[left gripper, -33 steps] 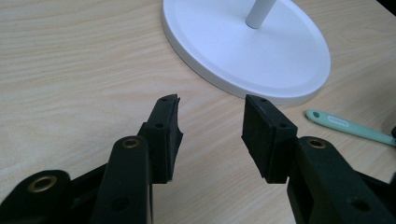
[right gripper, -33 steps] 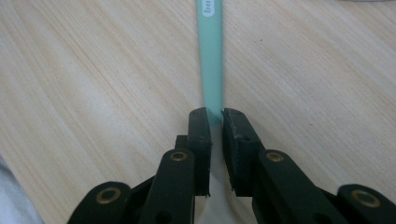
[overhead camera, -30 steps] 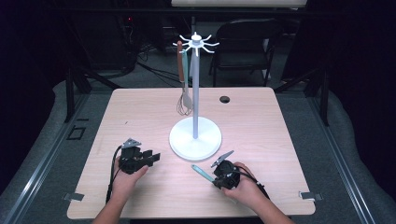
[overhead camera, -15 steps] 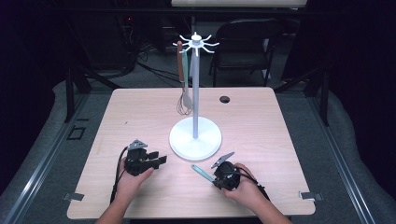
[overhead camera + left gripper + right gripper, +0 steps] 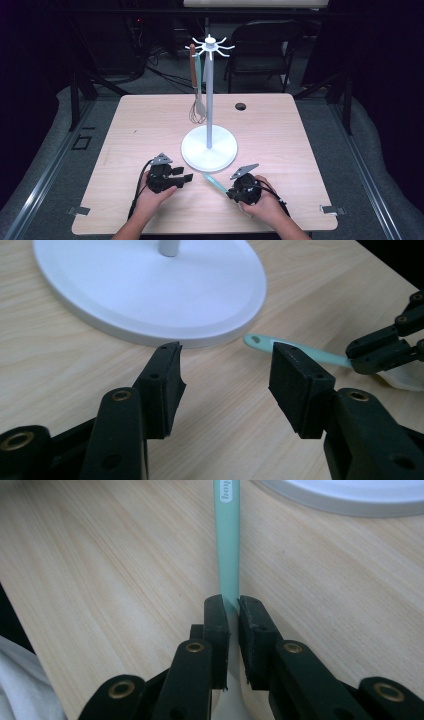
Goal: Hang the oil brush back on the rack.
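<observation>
Mint green utensil (image 5: 227, 540) low over bench (image 5: 280, 130), handle pinched tight in right hand-held gripper (image 5: 231, 605), hole end pointing at white stand base (image 5: 209, 149); likely headed for hook. Left hand-held gripper (image 5: 225, 372) wide open, holding nothing, beside handle tip. Whisk (image 5: 197, 107) hangs on stand. No containers.

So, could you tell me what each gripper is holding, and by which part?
The right gripper clamps the mint-green utensil on its flat handle, near the wide end. The left gripper is open, holding nothing.
</observation>
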